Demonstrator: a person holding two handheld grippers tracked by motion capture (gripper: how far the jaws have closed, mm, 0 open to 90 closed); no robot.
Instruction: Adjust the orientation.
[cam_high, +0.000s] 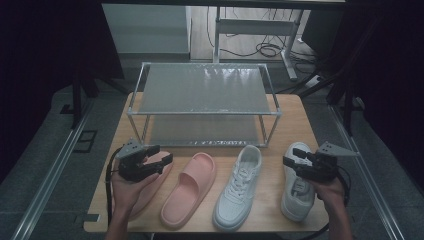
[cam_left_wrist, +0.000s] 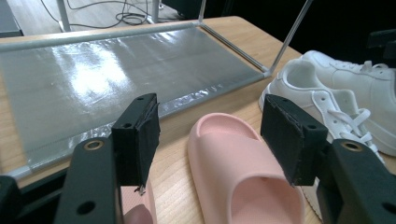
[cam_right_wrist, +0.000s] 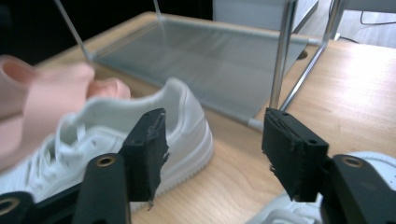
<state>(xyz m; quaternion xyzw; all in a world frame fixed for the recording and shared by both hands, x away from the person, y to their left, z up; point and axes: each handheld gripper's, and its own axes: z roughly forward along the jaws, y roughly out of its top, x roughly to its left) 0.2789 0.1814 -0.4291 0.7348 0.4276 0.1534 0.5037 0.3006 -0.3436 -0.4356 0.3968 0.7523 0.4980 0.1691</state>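
A: Where did the pink slide (cam_high: 190, 189) lie?
B: On the desk (cam_high: 295, 117), toe toward the rack (cam_high: 205, 90), just right of my left hand-held gripper (cam_high: 159, 156). Jaws spread, empty.
A: Right hand-held gripper (cam_high: 295, 156)?
B: Spread above the right sneaker (cam_high: 295, 192), farther off.

The left gripper (cam_high: 159, 156) was held in the left hand (cam_high: 127, 189) near the table's (cam_high: 295, 112) front left corner, its jaws spread wide with nothing clamped. The right gripper (cam_high: 294, 156) was held in the right hand (cam_high: 331, 192) near the front right corner, jaws likewise parted and unloaded.
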